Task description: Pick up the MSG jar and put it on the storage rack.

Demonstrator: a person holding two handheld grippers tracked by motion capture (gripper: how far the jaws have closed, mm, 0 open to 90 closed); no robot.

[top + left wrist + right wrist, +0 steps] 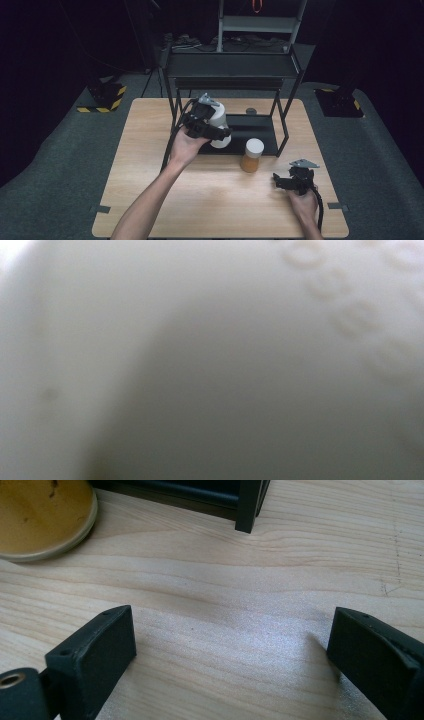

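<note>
While the left claw [212, 131] holds the white bottle [219, 120] up near the middle of the high view, just in front of the black shelf [232, 65], its jaws press on the bottle's sides. In the left claw's own view the white wall [150, 340] is so close it is all blurry. If the grip is loose, the smooth bottle may slip and fall on the counter [150, 150]. It may also bump the orange jar [252, 155] standing just to its right and knock it over. The right claw [230, 655] rests low at the lower right, wide open and holding nothing.
</note>
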